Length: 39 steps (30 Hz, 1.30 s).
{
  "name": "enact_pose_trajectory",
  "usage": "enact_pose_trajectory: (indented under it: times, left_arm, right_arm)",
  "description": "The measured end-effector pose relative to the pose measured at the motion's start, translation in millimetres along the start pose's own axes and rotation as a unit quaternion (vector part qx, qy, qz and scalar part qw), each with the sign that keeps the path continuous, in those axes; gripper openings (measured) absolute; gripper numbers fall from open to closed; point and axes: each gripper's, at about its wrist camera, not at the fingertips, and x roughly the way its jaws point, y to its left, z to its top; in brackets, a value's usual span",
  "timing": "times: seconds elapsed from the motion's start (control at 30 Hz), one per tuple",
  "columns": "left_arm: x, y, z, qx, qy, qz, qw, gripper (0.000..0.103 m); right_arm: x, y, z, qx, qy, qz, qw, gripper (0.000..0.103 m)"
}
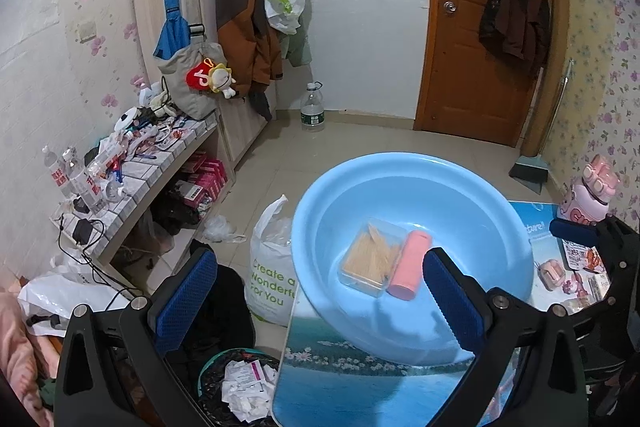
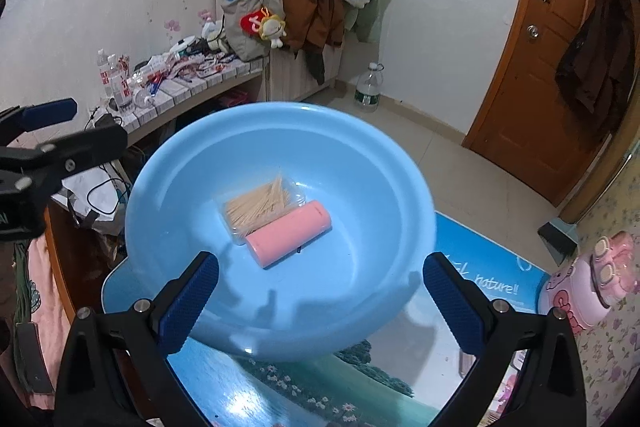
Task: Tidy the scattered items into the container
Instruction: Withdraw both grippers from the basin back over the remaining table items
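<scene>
Here the light blue basin (image 2: pixel 280 267) sits on a table (image 2: pixel 320 387) with a printed landscape top, its far and left rim overhanging the table's edge above the floor. Inside, near the middle of the basin's flat bottom, a clear box of toothpicks (image 2: pixel 260 207) lies touching a pink cylinder (image 2: pixel 288 239), with bare bottom all around them. The right gripper (image 2: pixel 320 299) hangs over the near rim with its fingers spread wide and nothing between them. The left gripper (image 1: pixel 320 299) is also spread wide and empty, straddling the basin's left rim, with a white plastic bag (image 1: pixel 272 267) and a waste bin (image 1: pixel 240 387) on the floor below it. At the table's right edge a pink bottle (image 2: pixel 592 279) stands just beside the basin, leaving little room there.
</scene>
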Motion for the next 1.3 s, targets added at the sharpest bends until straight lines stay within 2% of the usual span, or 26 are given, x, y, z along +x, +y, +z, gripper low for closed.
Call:
enact_pose_trajectory:
  times: [0.17, 0.6, 0.9, 1.13, 1.3]
  left_arm:
    - [-8.1, -11.1, -3.7, 0.007, -0.003, -0.01, 0.9999, 0.103]
    - [-24.9, -52.7, -10.4, 0.032, -0.01, -0.037, 0.9987, 0.103]
    - [-27.0, -86.0, -18.2, 0.047, -0.005, -0.065, 0.9968, 0.103]
    - [-27.7, -114.1, -25.6, 0.058, 0.006, -0.074, 0.9956, 0.103]
    - [-29.2, -138.6, -31.4, 0.064, 0.012, -0.094, 0.9934, 0.103]
  right_arm:
    - [-18.8, -8.8, -7.4, 0.012, -0.014, -0.008, 1.0, 0.103]
    - [-67.4, -63.4, -51.0, 0.061, -0.035, -0.041, 0.997, 0.103]
    - [-103.9, -119.0, -96.8, 0.119, -0.048, -0.082, 0.988, 0.103]
    - [-120.4, -153.3, -133.1, 0.161, -0.041, -0.112, 0.98, 0.103]
    - [-131.6, -179.6, -157.4, 0.188, -0.038, -0.132, 0.973, 0.103]
